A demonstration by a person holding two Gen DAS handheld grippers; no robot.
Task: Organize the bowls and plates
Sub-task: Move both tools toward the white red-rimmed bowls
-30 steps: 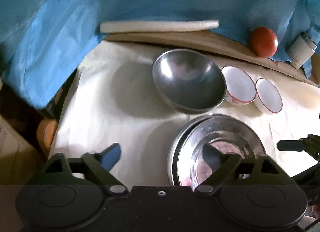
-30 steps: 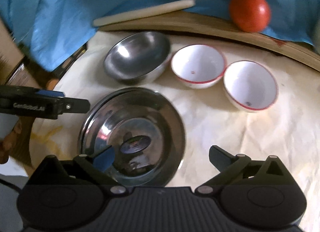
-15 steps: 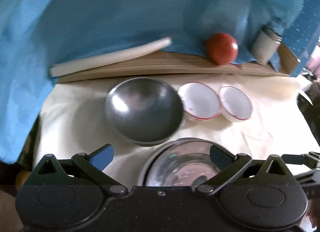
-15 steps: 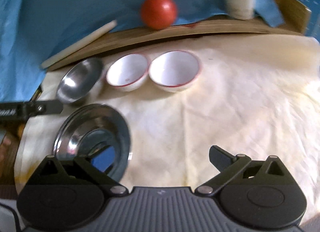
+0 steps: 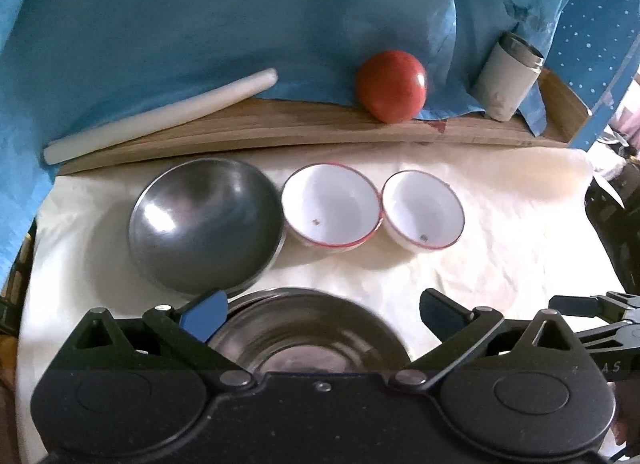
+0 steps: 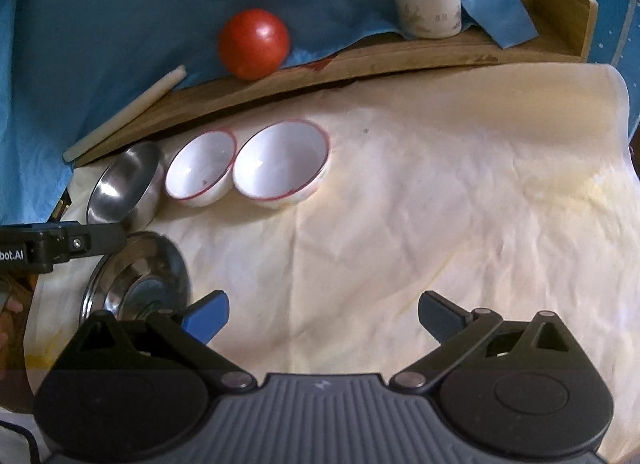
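A dull grey round steel bowl (image 5: 204, 224) sits beside two white ceramic bowls with thin red rims (image 5: 330, 210) (image 5: 423, 211). The shiny silver steel plate (image 5: 304, 336) mirrors dark shapes. A cream wrinkled cloth (image 6: 440, 204) covers the surface. Behind lie a glossy red tomato (image 5: 391, 85), a pale white rolling stick (image 5: 160, 116), a brown wooden board (image 5: 280, 124) and plain blue fabric (image 5: 200, 16).

Bench w/ cream cloth (image 6: 440, 192): steel bowl (image 5: 206, 224), 2 white bowls (image 5: 330, 210) at back edge, steel plates (image 6: 136, 272) at front-left.
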